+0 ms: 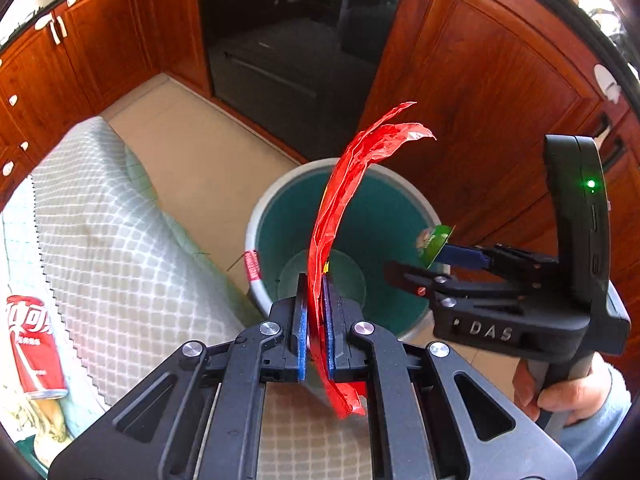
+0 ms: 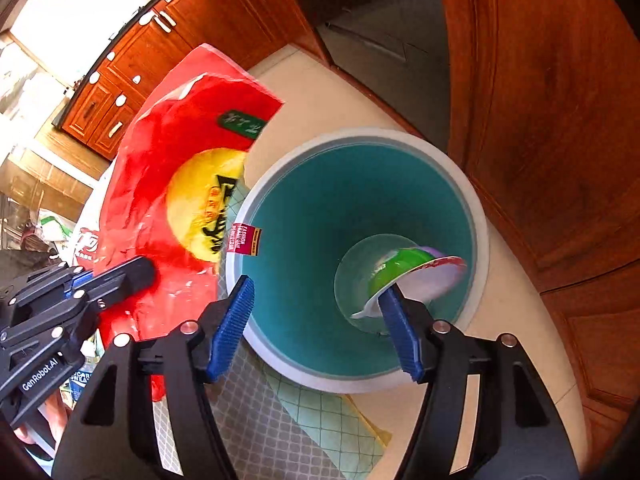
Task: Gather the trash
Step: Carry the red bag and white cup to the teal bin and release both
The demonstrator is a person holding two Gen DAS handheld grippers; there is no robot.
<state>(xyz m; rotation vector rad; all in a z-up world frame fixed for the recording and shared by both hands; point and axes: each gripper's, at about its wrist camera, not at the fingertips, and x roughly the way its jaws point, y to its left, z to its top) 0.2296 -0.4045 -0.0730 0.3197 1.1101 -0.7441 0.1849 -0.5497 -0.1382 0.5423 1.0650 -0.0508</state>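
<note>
My left gripper (image 1: 314,284) is shut on a crumpled red snack wrapper (image 1: 344,200), which stands up between the blue pads just above the near rim of a teal bin with a white rim (image 1: 256,220). In the right wrist view the wrapper (image 2: 180,152) shows its yellow print, held left of the bin (image 2: 478,216) by the left gripper (image 2: 136,276). My right gripper (image 2: 316,290) stands open over the bin's mouth. A small green cup with a peeled lid (image 2: 404,268) leans against its right fingertip only. From the left wrist view, the right gripper (image 1: 416,264) and cup (image 1: 434,242) hang over the bin's right rim.
A table with a pale checked cloth (image 1: 120,240) lies to the left, with a red cola can (image 1: 36,348) on it. The bin stands on a tiled floor between the table, a dark oven (image 1: 288,40) and wooden cabinet doors (image 1: 480,100). A person's hand (image 1: 568,396) grips the right gripper's handle.
</note>
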